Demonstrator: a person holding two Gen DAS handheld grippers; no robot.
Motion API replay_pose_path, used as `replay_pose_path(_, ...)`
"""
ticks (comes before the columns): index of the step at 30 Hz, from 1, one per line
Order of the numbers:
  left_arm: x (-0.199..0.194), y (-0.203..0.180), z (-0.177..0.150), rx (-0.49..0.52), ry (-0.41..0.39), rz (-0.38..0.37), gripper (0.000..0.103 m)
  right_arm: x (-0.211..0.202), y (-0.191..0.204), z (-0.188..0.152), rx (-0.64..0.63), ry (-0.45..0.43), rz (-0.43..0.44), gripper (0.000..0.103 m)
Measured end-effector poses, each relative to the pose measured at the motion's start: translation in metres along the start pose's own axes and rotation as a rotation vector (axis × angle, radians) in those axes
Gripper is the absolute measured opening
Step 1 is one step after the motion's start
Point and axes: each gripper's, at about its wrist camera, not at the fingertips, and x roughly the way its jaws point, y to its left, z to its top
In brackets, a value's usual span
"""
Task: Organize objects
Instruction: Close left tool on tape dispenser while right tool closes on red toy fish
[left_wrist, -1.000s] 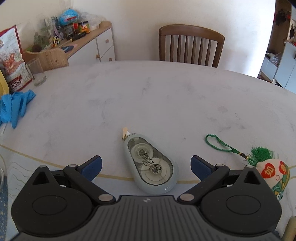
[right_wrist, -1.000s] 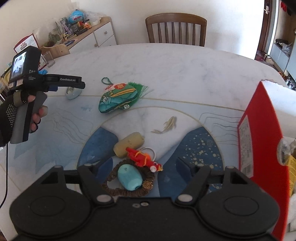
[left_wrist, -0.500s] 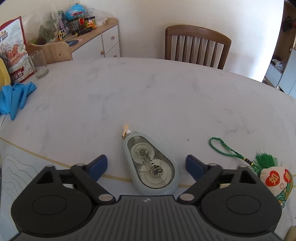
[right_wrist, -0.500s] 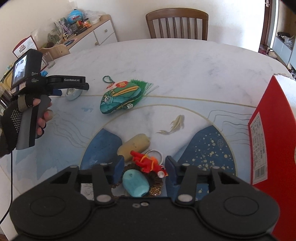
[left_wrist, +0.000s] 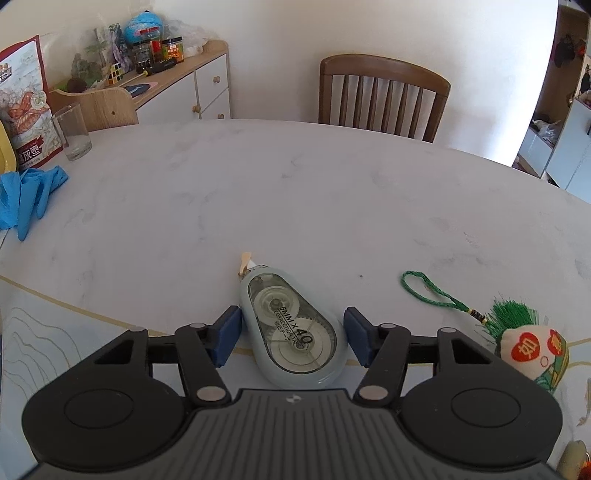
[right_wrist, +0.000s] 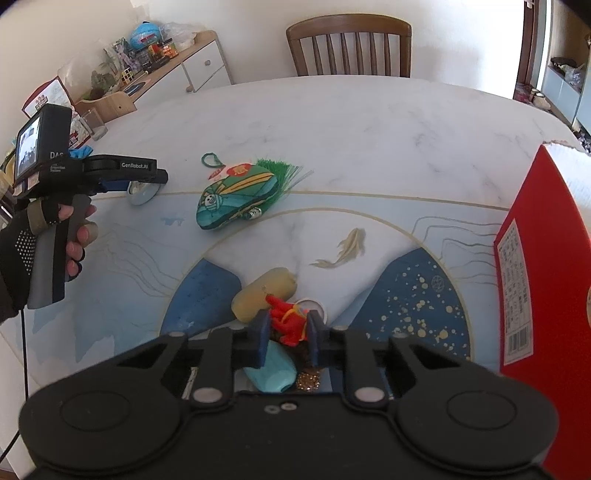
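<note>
- Left wrist view: the left gripper (left_wrist: 291, 334) is seen low over the white marble table (left_wrist: 295, 192), with its blue pads wide apart.
- A pale grey drop-shaped correction tape roller (left_wrist: 293, 330) is seen lying flat between the two pads, near the table's close edge. Whether either pad touches it cannot be told.
- A green braided cord loop (left_wrist: 430, 293) is laid on the table to the right of the roller, joined to a green stuffed charm with a tassel (left_wrist: 532, 349).
- A blue rubber glove (left_wrist: 27, 197) and a clear drinking glass (left_wrist: 72, 131) are seen by the table's far left edge.
- Right wrist view: the right gripper (right_wrist: 286, 332) has its pads pulled close together on a small red toy figure (right_wrist: 286, 321).
- A teal egg-shaped thing (right_wrist: 273, 373) and a tan rounded block (right_wrist: 264, 297) are seen just beside the red toy, by the near edge.
- A tall red box (right_wrist: 532, 280) is stood at the table's right edge.
</note>
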Motion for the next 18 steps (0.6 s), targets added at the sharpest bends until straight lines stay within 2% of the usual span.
replay_pose_path(10, -0.022, 0.001, -0.011, 0.048, -0.010, -0.037, 0.060, -0.016, -0.004, 0.001, 0.026, -0.046, -0.029, 0.018)
replay_pose_path(18, -0.051, -0.003, -0.028, 0.087, 0.001, -0.104, 0.060, -0.040, -0.012, -0.002, 0.090, -0.057, -0.014, 0.018)
